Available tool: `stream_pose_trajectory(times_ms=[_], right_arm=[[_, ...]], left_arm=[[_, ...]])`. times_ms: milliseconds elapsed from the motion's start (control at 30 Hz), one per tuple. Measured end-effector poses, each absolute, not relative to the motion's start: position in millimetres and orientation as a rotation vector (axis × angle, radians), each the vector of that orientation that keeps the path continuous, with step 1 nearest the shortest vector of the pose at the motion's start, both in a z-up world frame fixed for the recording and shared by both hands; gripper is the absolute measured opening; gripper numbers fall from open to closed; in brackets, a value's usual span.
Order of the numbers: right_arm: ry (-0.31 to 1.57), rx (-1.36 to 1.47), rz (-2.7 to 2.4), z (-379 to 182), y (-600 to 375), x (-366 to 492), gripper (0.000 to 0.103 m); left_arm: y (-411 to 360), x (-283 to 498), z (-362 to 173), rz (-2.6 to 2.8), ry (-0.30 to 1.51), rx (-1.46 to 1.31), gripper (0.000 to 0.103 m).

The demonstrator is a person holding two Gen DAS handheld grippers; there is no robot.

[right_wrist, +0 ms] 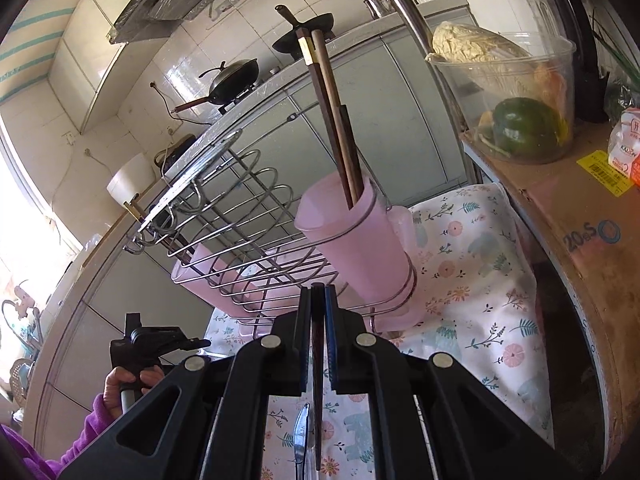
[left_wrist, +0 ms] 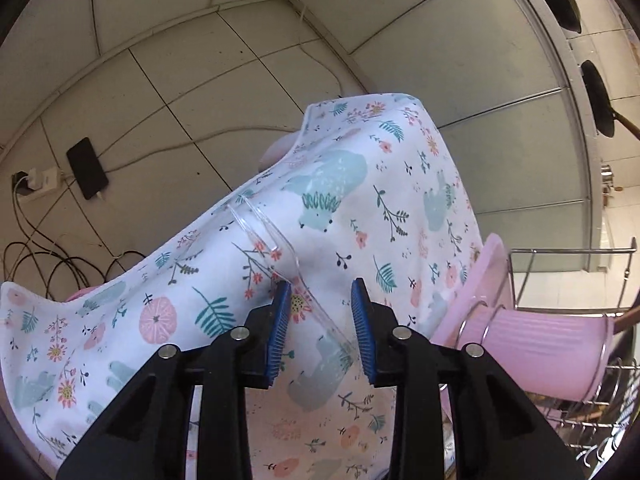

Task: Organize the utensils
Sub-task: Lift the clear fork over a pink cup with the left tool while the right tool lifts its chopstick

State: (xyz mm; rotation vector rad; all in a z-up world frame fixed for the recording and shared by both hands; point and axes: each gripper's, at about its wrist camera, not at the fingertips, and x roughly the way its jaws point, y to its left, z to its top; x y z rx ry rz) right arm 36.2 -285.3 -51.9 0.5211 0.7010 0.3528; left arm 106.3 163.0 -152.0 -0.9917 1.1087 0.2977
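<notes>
We see clear plastic utensil (left_wrist: 280, 248) flat on floral cloth (left_wrist: 400, 200) over table, between parted left tongs (left_wrist: 322, 320): light, thin, slippery, brittle; we'd pinch handle mid-length. Right tongs (right_wrist: 318, 320) clamp dark chopstick (right_wrist: 318, 380): stiff, light. Pink cup (right_wrist: 360, 248) in wire rack (right_wrist: 240, 208) holds others.

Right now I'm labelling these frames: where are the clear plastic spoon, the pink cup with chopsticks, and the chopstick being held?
clear plastic spoon (left_wrist: 276, 248): left wrist view, on its handle.
pink cup (right_wrist: 356, 240): right wrist view, on its side wall.
held chopstick (right_wrist: 318, 360): right wrist view, on its shaft inside the right hand-held gripper (right_wrist: 318, 300).
</notes>
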Motion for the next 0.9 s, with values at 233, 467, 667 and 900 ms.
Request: stream_pose_trajectory(times_ms=[233,467,667,900], right_arm=[[0.707,0.525,0.359,-57.5,-287.9,35.6,0.006],[0.678,0.515,0.349,-47.9,-292.2,23.7,0.006],[0.612,0.507,0.339,-28.2,-295.1,10.6,0.006],[0.51,0.476,0.311,8.9,-303.5,-4.3,0.006]], left_arm=[[160.3,100.4,-153.6,0.393,1.096,-0.957,0.007],[157.7,85.7,-134.0,0.295,1.003,-0.952,0.002],[143.8,66.9,-90.8,0.17,0.906,-0.879,0.002],[123.1,42.9,-19.8,-0.001,0.728,-0.758,0.002]])
